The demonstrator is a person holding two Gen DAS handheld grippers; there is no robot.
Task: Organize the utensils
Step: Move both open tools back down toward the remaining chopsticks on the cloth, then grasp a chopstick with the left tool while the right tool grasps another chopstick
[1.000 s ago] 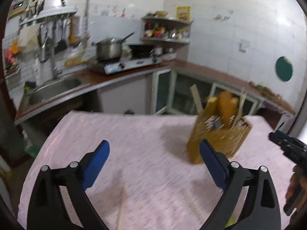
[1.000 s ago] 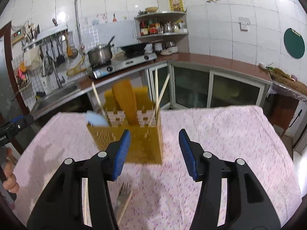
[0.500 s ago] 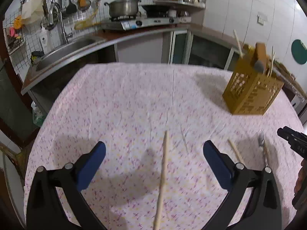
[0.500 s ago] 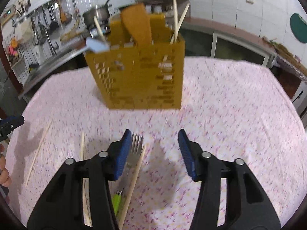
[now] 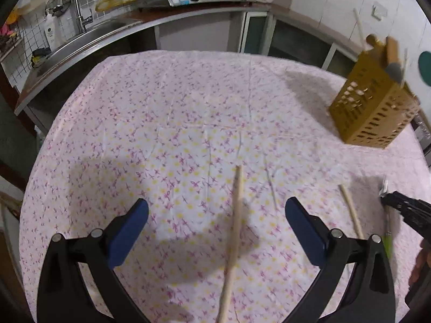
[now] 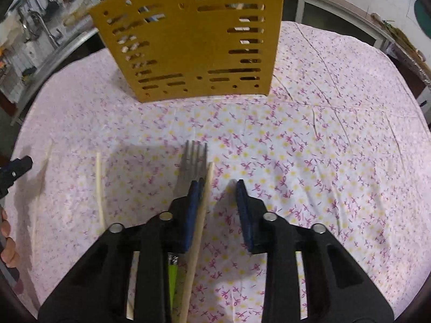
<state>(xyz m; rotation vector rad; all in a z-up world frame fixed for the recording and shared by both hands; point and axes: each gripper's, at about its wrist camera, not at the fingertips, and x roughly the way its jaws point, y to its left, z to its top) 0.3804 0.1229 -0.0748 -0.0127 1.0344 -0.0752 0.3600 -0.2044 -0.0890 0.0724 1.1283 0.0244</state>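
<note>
A yellow slotted utensil holder (image 5: 374, 107) (image 6: 194, 40) stands on the flowered tablecloth with utensils sticking out of it. My left gripper (image 5: 215, 210) hangs wide open above a wooden chopstick (image 5: 234, 231) that runs lengthways between its fingers. My right gripper (image 6: 218, 185) is low over the cloth and its jaws are closing. A second chopstick (image 6: 200, 220) lies between them, against the left pad, with a gap to the right pad. A fork (image 6: 195, 158) with a green handle lies partly under that left finger.
A third chopstick (image 6: 99, 188) (image 5: 351, 212) lies on the cloth between the two grippers. A hand (image 6: 6, 242) shows at the left edge. Behind the table (image 5: 175, 94) run a counter with a sink (image 5: 89, 35) and a stove.
Both grippers have sunk toward the table and tipped downward. The right jaws have narrowed around the chopstick beside the fork. The left gripper now straddles a chopstick.
</note>
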